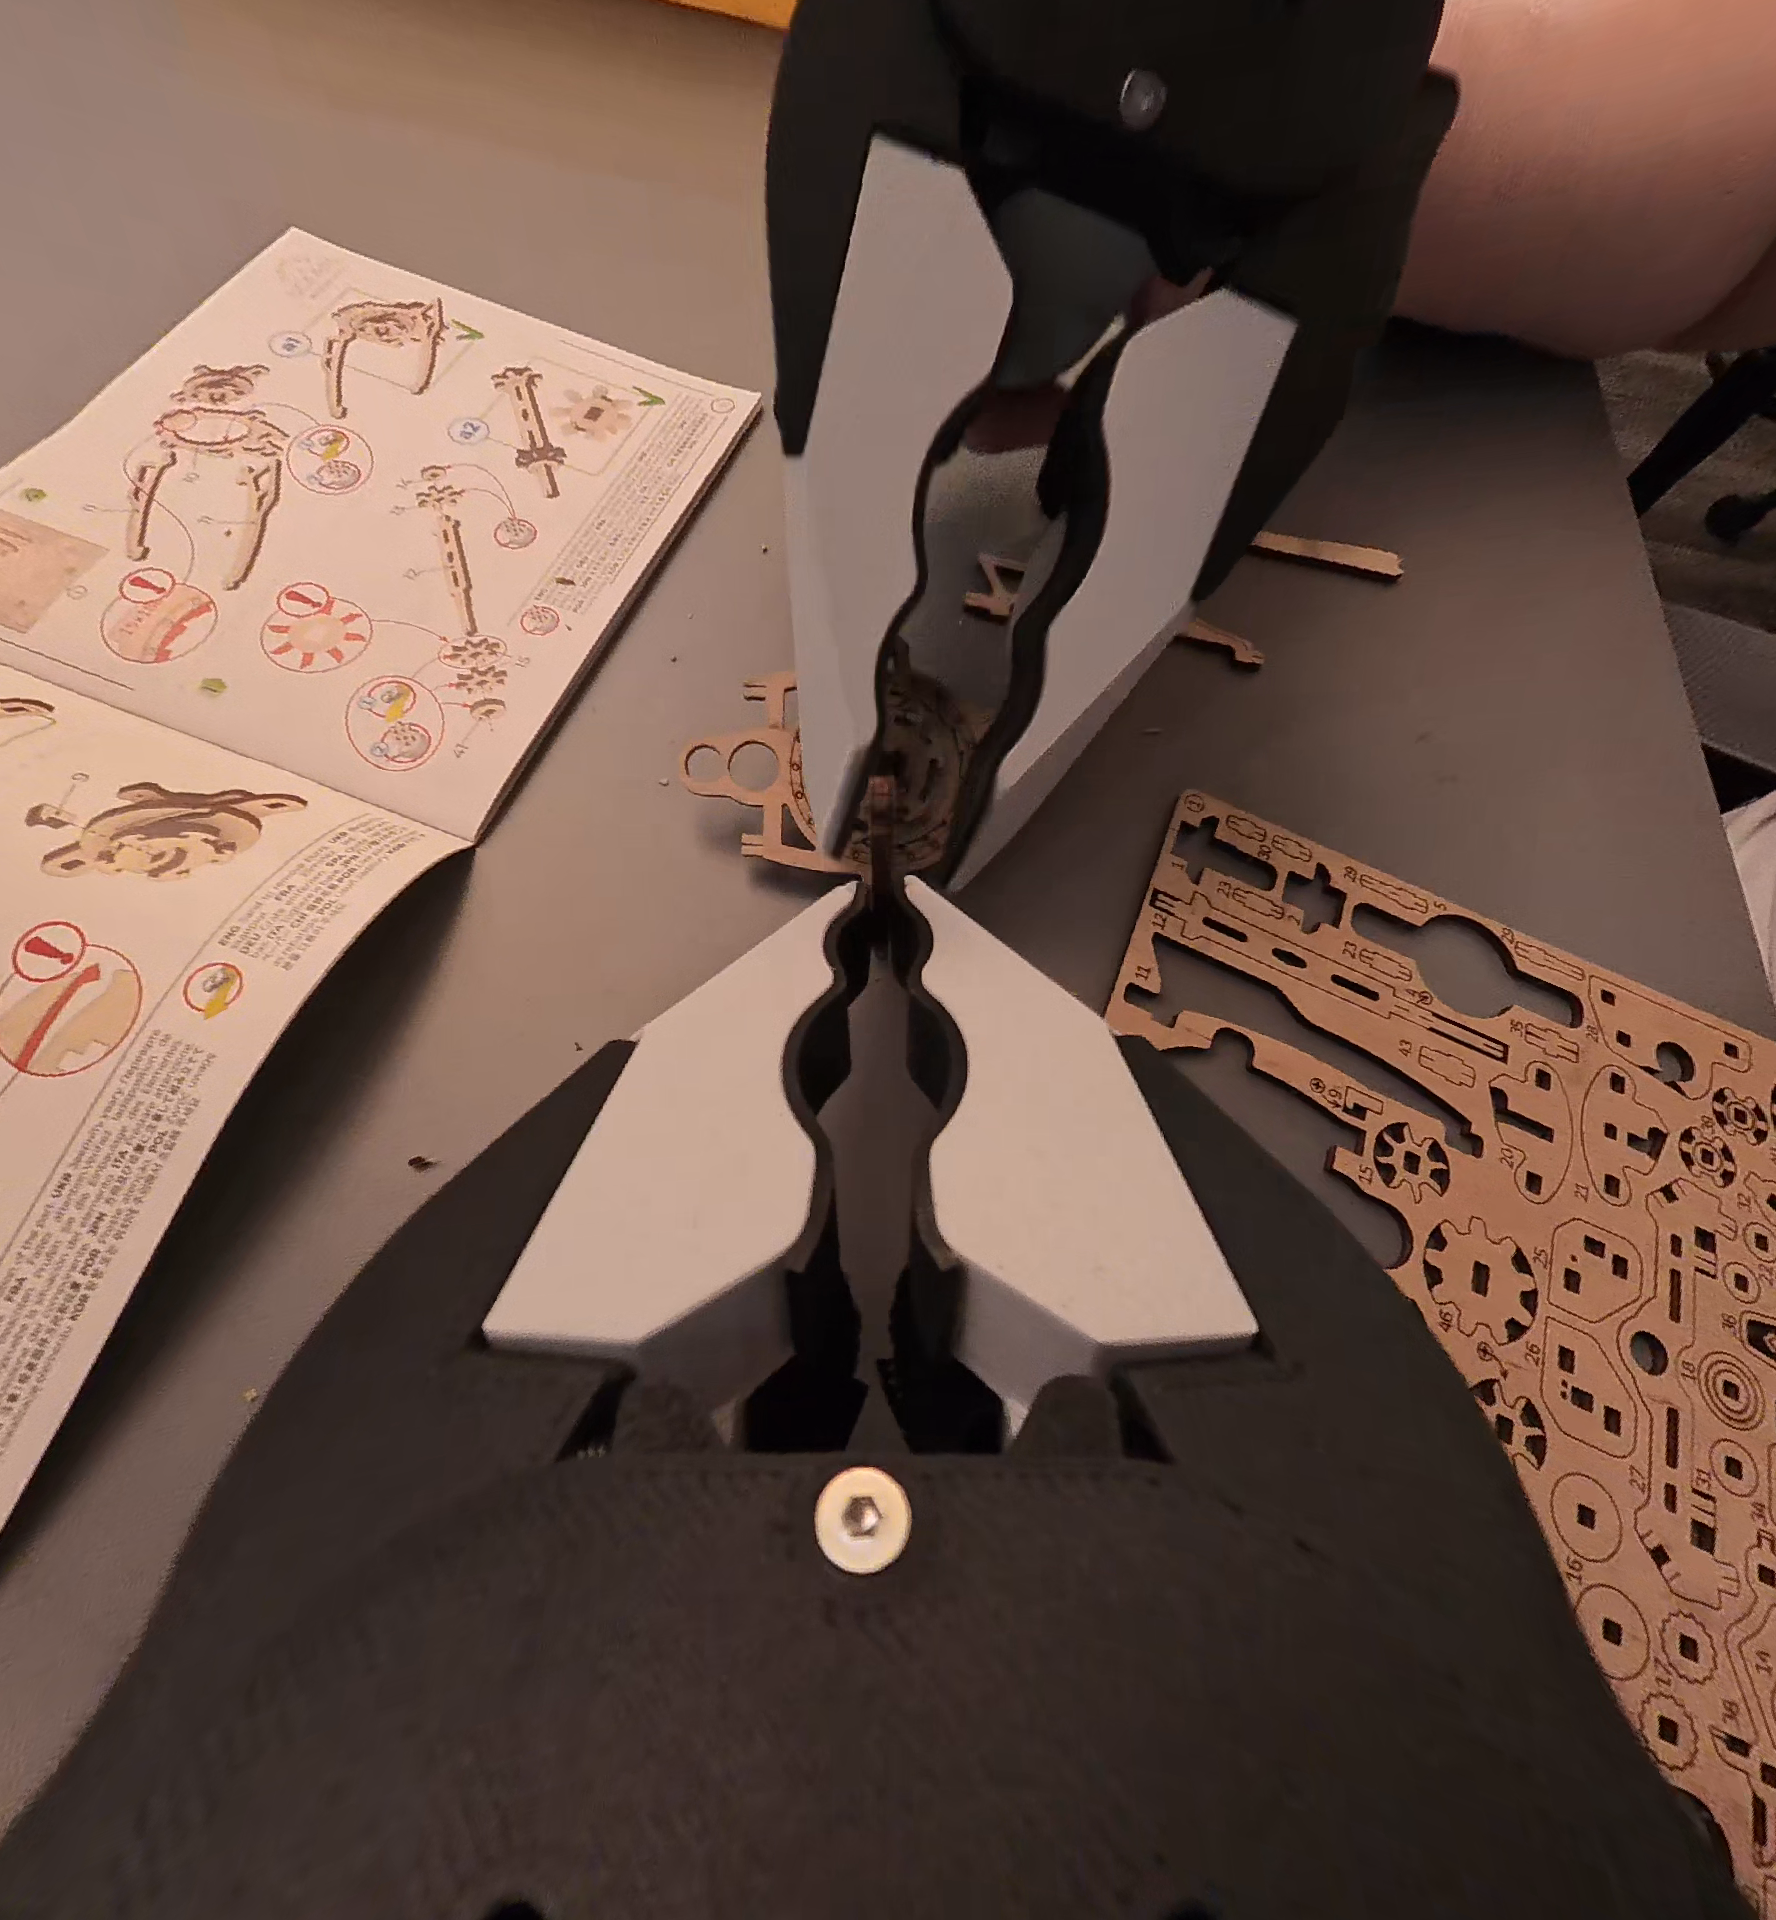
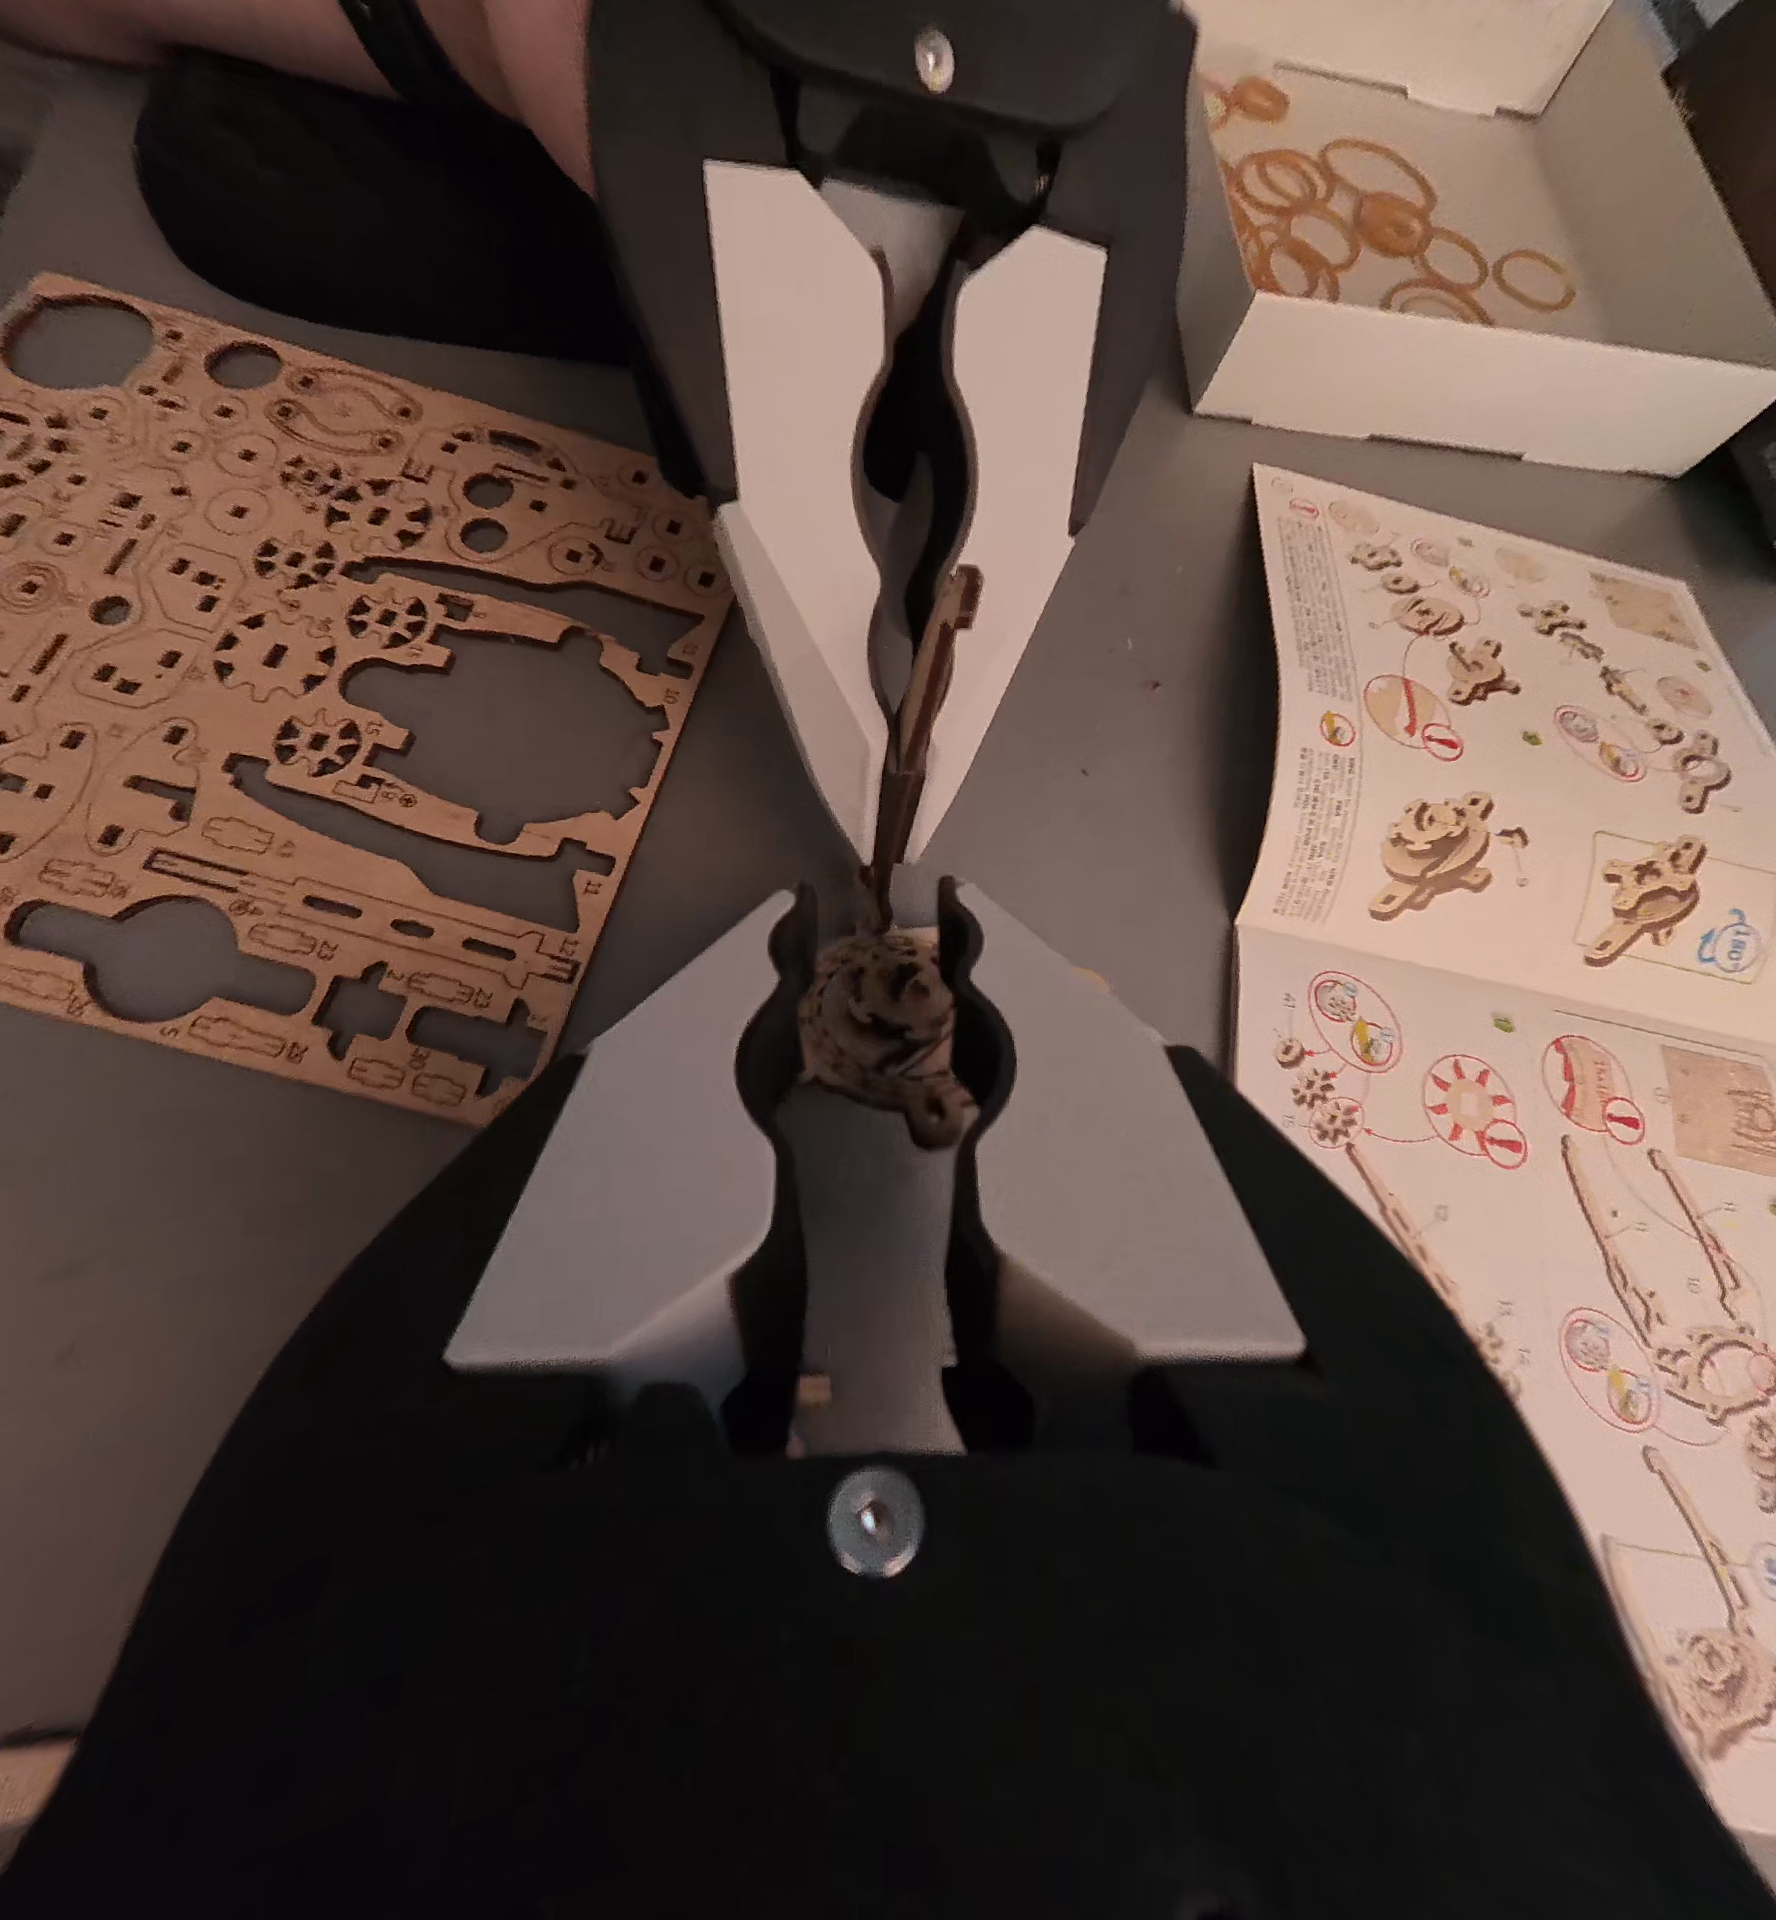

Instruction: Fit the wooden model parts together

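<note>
Right gripper (image 2: 876, 904) clamps a round wooden assembly (image 2: 879, 1013); just beyond it, tip to tip, the left gripper (image 2: 892, 847) pinches a thin wooden strip (image 2: 931, 665) — mid-insertion, apparently. Next: align and push gently. Cut-out sheet (image 2: 271, 665) lies left of the assembly.

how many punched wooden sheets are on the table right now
1. The wooden sheet lies flat on the grey table, across from the open booklet, with the two tongs meeting between them. More sheets could lie outside both views.
</note>
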Available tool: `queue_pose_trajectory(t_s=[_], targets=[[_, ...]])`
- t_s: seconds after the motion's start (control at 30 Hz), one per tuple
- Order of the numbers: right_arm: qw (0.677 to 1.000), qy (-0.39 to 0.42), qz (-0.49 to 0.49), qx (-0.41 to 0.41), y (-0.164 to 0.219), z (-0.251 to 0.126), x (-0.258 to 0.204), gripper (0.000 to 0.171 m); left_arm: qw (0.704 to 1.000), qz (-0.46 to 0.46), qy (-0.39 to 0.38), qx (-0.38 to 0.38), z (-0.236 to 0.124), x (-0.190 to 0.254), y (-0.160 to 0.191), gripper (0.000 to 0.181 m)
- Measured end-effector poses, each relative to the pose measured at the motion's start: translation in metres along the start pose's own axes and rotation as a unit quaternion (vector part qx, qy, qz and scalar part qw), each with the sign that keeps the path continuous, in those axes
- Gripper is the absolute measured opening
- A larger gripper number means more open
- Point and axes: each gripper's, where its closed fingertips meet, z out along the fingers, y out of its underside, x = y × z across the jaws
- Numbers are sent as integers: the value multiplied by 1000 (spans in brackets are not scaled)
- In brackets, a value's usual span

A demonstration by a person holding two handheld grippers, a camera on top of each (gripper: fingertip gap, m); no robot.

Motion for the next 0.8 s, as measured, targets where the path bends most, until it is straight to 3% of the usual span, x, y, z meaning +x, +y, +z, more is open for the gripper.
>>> queue_pose_trajectory(t_s=[0.1, 0.2, 0.37, 0.43, 0.5, 0.67, 0.8], targets=[[999, -33, -9, 27, 0, -17, -10, 34, 1000, -8, 0, 5, 0, -1, 0, 0], [997, -13, -66, 46, 1, -31, -6, 42, 999, -35, 10, 9, 0, -2, -1, 1], [993, 5, -118, 27, 8, -22, -7, 55, 980, -161, 101, 54, -6, 8, -17, 1], [990, 24, -139, 30, 3, -19, -6, 52, 966, -207, 130, 85, -13, 7, -26, 1], [985, 63, -152, 44, -6, -22, 2, 34, 961, -217, 141, 93, -18, 7, -29, 0], [974, 107, -190, 54, -20, -27, 3, 41, 957, -233, 145, 93, -18, 9, -30, 1], [949, 146, -277, 35, -25, -29, -5, 17, 945, -269, 155, 100, -18, 8, -31, 0]])
